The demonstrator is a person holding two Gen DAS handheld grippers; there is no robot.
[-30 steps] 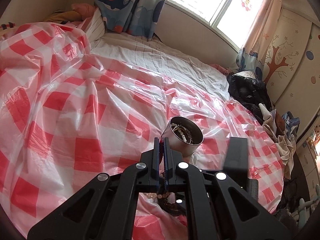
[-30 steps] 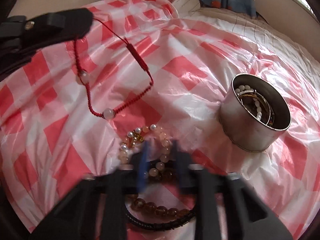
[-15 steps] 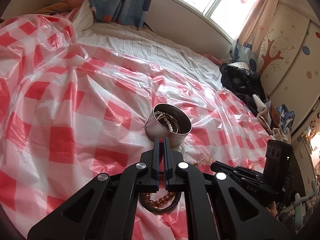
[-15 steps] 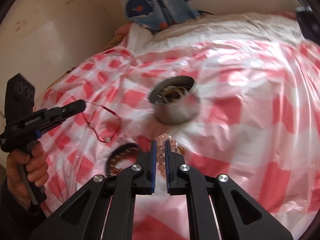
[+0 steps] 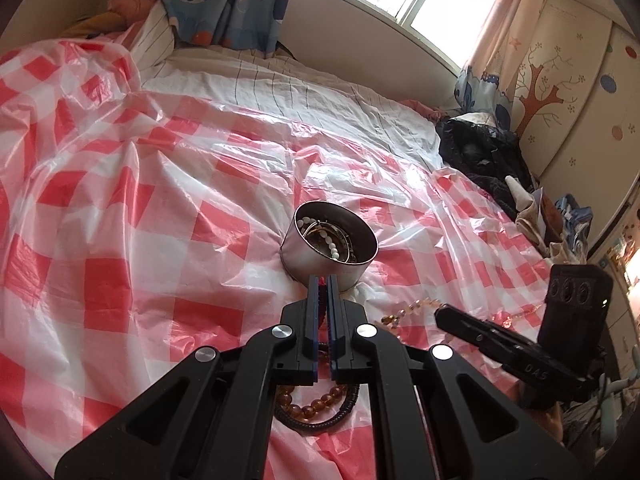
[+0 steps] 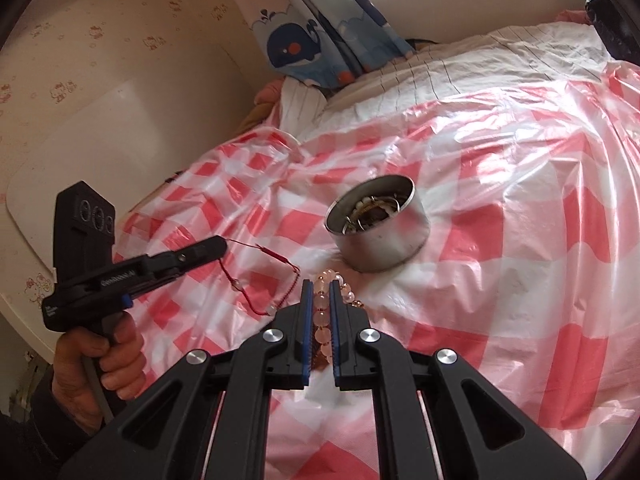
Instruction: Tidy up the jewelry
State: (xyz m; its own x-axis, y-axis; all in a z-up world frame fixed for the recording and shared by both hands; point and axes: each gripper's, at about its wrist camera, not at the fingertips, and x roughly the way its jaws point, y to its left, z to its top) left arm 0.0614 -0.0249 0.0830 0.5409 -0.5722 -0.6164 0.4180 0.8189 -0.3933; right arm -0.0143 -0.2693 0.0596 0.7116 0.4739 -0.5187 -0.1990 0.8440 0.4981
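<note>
A round metal tin (image 5: 328, 258) stands on the red-checked plastic sheet (image 5: 120, 240), with pearl beads and bangles inside it. My left gripper (image 5: 322, 280) hovers just in front of the tin. It is shut on a red cord bracelet (image 6: 274, 256), which dangles from its tip (image 6: 220, 245) in the right wrist view. My right gripper (image 6: 319, 286) is shut on a pink bead bracelet (image 6: 320, 314), lifted clear of the sheet, short of the tin (image 6: 380, 236). An amber bead bracelet (image 5: 316, 410) and a black coil bracelet (image 5: 340, 416) lie under my left gripper.
The plastic sheet covers a bed with a striped white cover (image 5: 280, 88). A whale-print curtain (image 5: 224, 4) and a window are at the far side. Dark clothes (image 5: 480, 160) pile up at the right edge. A hand (image 6: 108, 360) grips the left tool.
My right gripper has closed on the pink bead bracelet and lifted it off the sheet, swinging to the right. My left gripper has drifted closer to the tin with the red cord.
</note>
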